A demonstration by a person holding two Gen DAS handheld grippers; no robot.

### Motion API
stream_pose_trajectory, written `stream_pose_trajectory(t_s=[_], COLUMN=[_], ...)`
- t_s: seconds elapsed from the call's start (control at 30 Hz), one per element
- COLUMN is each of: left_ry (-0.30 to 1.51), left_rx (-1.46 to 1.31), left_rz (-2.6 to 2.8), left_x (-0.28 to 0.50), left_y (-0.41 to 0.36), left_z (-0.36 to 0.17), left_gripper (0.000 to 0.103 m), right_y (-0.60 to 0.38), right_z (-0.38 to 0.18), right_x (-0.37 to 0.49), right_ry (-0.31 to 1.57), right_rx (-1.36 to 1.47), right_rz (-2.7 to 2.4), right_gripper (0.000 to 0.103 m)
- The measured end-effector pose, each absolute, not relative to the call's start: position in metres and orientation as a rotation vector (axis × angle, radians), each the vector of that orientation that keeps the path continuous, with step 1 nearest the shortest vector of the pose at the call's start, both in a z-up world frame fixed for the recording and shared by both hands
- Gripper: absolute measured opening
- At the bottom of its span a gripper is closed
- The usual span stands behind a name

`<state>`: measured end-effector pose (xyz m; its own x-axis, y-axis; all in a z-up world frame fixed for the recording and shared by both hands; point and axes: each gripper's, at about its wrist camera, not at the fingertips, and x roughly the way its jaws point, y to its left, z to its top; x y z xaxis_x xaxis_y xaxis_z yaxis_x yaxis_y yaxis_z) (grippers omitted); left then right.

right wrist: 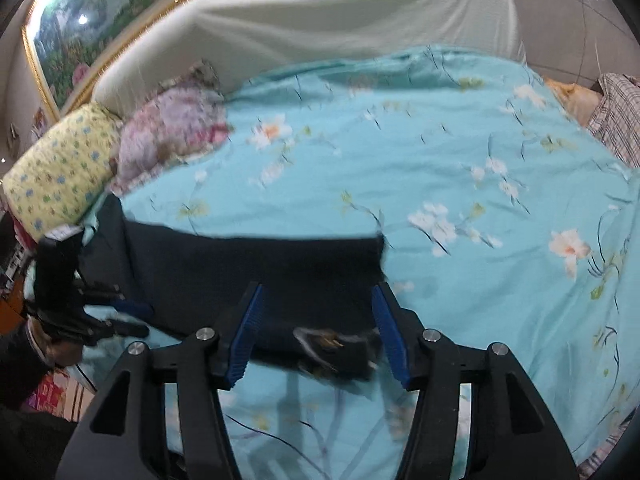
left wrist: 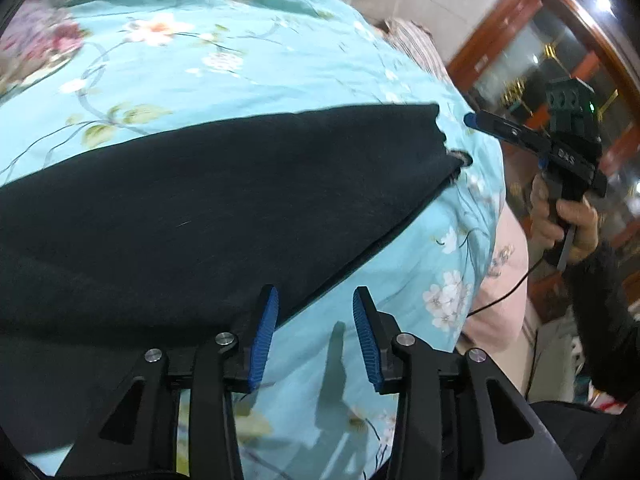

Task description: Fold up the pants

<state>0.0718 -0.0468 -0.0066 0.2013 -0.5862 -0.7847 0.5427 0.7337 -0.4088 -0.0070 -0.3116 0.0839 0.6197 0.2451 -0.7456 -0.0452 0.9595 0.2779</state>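
Dark navy pants (left wrist: pixel 208 200) lie flat on a turquoise floral bedspread (left wrist: pixel 192 72), stretched from lower left to upper right in the left wrist view. My left gripper (left wrist: pixel 316 300) is open and empty, at the pants' near edge, its left finger over the cloth. In the right wrist view the pants (right wrist: pixel 256 272) lie crosswise, with the waistband end and a label (right wrist: pixel 324 344) between my fingers. My right gripper (right wrist: pixel 318 300) is open, hovering over that end. It also shows in the left wrist view (left wrist: pixel 472 120), just beyond the pants' far corner. The left gripper shows in the right wrist view (right wrist: pixel 132 316).
Pillows, one yellow (right wrist: pixel 60 172) and one pink floral (right wrist: pixel 172 136), lie at the left by the white headboard (right wrist: pixel 320 16). A plaid cloth (right wrist: pixel 616 120) lies at the bed's right edge. A wooden glass cabinet (left wrist: pixel 560 64) stands past the bed.
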Motion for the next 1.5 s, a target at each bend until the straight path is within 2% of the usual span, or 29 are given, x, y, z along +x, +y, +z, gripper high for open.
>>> stream_pose_trajectory(t_s=[0.1,0.2,0.63,1.0,1.07,1.3,1.5], left_ry=[1.104,1.082,0.998,0.945,0.948,0.978,1.087], left_rx=[-0.095,-0.138,-0.243,-0.261,-0.265,-0.237,-0.301], left_rz=[-0.744,-0.687,-0.417,-0.241,-0.233,-0.205,-0.294], left_x=[0.073,0.073,0.092,0.128,0.141,0.192,0.238], left_y=[-0.029,-0.005,0.137,0.266,0.281,0.312,0.334], left_z=[0.000,0.006,0.036,0.062,0.063,0.062,0.038], left_gripper=[0.042,0.050,0.053,0.064,0.069,0.075,0.079], right_y=[-0.291,-0.266,-0.146,-0.061,-0.045,-0.011,0.009], right_z=[0.090,0.087,0.055,0.044,0.043,0.034,0.026], right_x=[0.001,0.012,0.060,0.093,0.099,0.120,0.134], right_ry=[0.863,0.867,0.955,1.021,1.030,1.065,1.101], right_rx=[0.272,0.283,0.310,0.267,0.248,0.217,0.206], right_rz=[0.231,0.301,0.577,0.739,0.764,0.807,0.827], right_gripper=[0.057,0.057,0.057,0.057,0.057,0.057,0.057])
